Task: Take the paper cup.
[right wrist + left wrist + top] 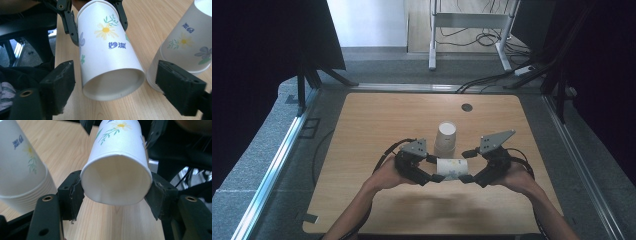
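A white paper cup [452, 169] printed with flowers lies level in the air between my two grippers, just above the wooden table [362, 130]. My left gripper [116, 192] is shut on the cup [117, 150] at its mouth end, and the rim is pressed slightly out of round. My right gripper [117, 85] stands open, its pads on either side of the base of the cup [107, 57] without touching it. A stack of the same cups [446, 139] stands upside down on the table just behind, close to the held cup.
A small dark round hole [467, 107] sits near the table's far edge. Beyond the table are grey floor, the legs of a white desk frame [432, 35] and black cables [492, 80]. Metal rails run along both sides.
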Motion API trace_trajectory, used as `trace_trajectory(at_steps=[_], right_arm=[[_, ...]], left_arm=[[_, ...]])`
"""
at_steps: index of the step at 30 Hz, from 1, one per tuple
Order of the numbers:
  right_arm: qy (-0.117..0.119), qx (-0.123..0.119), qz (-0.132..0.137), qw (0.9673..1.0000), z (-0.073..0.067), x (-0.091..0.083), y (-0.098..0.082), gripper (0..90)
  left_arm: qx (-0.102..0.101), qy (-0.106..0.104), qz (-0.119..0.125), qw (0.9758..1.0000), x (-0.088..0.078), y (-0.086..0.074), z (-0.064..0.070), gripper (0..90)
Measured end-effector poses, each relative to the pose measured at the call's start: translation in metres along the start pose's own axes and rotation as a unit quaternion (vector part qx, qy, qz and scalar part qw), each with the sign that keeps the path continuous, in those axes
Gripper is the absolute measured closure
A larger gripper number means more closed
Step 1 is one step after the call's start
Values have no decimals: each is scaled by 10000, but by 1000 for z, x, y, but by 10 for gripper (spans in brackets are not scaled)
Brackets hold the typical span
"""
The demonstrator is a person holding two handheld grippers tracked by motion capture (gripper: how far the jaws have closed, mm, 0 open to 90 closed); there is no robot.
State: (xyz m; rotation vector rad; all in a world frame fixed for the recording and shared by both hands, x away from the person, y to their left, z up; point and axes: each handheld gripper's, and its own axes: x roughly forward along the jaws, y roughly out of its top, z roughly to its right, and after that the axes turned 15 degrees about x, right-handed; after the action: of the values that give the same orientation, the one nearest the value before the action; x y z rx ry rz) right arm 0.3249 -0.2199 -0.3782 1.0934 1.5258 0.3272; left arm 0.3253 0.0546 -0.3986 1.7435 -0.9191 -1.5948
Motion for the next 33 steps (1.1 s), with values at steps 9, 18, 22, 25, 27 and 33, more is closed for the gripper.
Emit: trace_trajectory(at_steps=[9, 18, 22, 25, 27, 33], right_arm=[[-341, -224, -396, 9984, -5, 1, 7, 135], [-538, -535, -799, 9939, -11, 16, 9, 151], [-603, -658, -920, 9917, -13, 23, 11, 164], [-625, -717, -1010, 9903, -16, 28, 12, 176], [-615, -777, -1059, 9894, -17, 31, 13, 184], [-650, -900, -1227, 9862, -19, 41, 14, 215]], left_arm=[[101, -107, -904, 9958, -3, 17, -5, 345], [175, -242, -1577, 9870, -3, 34, -10, 345], [234, -312, -1832, 9823, 0, 40, -12, 345], [238, -363, -1958, 9797, 2, 43, -13, 346], [235, -383, -2061, 9775, 4, 46, -13, 345], [227, -438, -2213, 9740, 9, 53, -14, 345]])
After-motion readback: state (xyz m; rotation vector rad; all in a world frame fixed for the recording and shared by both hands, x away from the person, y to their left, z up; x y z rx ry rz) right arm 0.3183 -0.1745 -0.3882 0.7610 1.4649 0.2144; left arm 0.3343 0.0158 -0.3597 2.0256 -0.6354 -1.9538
